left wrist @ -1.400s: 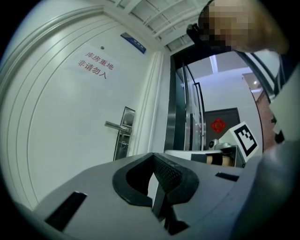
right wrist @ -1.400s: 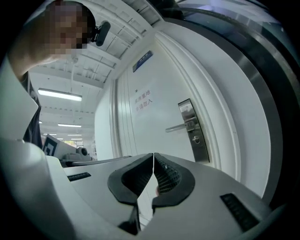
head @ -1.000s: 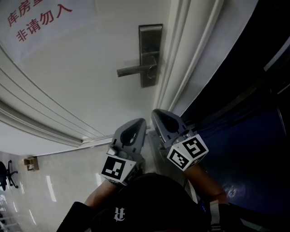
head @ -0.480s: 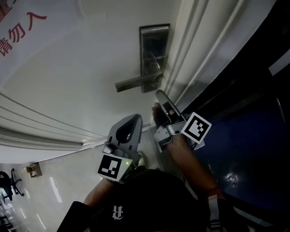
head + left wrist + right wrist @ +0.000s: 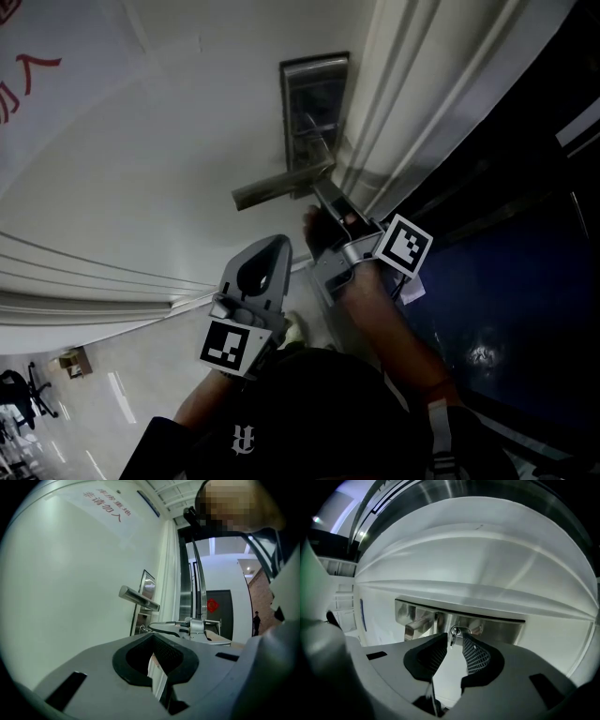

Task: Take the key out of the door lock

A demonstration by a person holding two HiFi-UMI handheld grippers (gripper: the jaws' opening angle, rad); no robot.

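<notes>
key (image 5: 452,640) between parted right gripper (image 5: 454,635) jaws

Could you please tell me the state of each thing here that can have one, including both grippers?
right gripper: open, jaw tips either side of the key.
key: seated in the lock plate, ring hanging, not clamped.
lever handle: not held by either gripper.
left gripper: shut, nothing between its jaws, lower than the right one.
</notes>
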